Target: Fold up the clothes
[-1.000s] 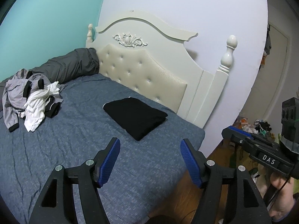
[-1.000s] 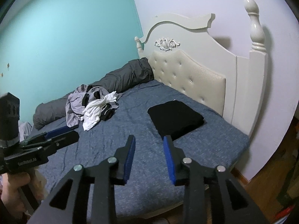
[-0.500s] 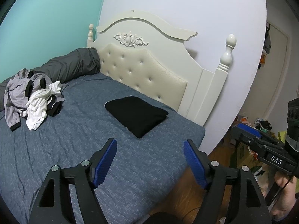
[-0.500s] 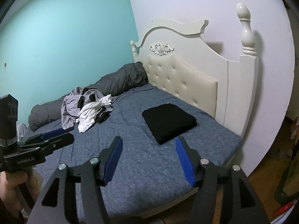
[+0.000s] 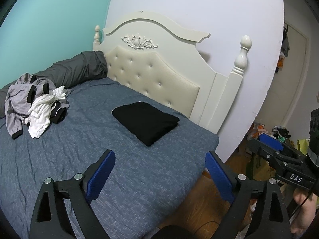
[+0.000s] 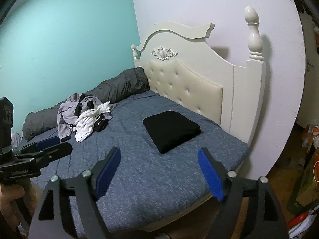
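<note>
A folded black garment (image 5: 146,122) lies on the blue bed (image 5: 83,155) near the headboard; it also shows in the right wrist view (image 6: 171,129). A loose pile of grey, white and black clothes (image 5: 33,108) lies at the far left of the bed, also seen in the right wrist view (image 6: 83,117). My left gripper (image 5: 159,177) is open and empty, held back over the near bed edge. My right gripper (image 6: 159,173) is open and empty, also short of the folded garment. Each gripper shows at the side of the other's view.
A cream headboard (image 5: 157,73) with posts stands behind the bed. A rolled dark grey duvet (image 5: 77,71) lies along the teal wall. Wooden floor and clutter (image 5: 279,133) lie to the right of the bed, by a doorway.
Both grippers have opened wider, the right one from nearly shut to wide open. Both have drawn back a little from the bed.
</note>
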Motion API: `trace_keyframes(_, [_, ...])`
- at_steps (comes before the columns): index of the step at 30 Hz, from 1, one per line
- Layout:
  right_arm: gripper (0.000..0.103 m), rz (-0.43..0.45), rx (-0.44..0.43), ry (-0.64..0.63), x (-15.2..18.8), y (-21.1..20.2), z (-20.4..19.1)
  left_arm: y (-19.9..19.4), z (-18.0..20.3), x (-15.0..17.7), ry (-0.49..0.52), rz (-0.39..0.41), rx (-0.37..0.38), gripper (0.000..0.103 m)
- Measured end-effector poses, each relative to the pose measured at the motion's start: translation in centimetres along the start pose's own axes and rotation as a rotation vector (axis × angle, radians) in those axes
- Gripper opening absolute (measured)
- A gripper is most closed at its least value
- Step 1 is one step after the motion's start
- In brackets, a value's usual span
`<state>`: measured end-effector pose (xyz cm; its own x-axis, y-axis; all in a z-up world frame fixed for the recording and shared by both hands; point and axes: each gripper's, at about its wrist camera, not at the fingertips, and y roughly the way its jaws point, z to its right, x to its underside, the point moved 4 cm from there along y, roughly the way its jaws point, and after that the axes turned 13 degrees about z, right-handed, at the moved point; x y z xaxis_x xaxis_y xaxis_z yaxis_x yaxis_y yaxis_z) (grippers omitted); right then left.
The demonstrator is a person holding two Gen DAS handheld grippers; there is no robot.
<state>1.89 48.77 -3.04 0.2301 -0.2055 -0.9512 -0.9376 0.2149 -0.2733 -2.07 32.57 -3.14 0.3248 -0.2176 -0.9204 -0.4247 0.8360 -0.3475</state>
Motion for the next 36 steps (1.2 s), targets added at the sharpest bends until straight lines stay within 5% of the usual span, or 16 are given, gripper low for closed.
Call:
trace_keyframes(11, [0.098,0.009,0.036,-0.011,0.5,-0.2,-0.1,0.1,0.0,0.3,0.002,0.0,-0.019,0.103])
trace_keyframes(36, [0.099,-0.007,0.062,0.009,1.4,-0.7,1.4,0.1,0.2,1.3,0.013,-0.009,-0.049,0.103])
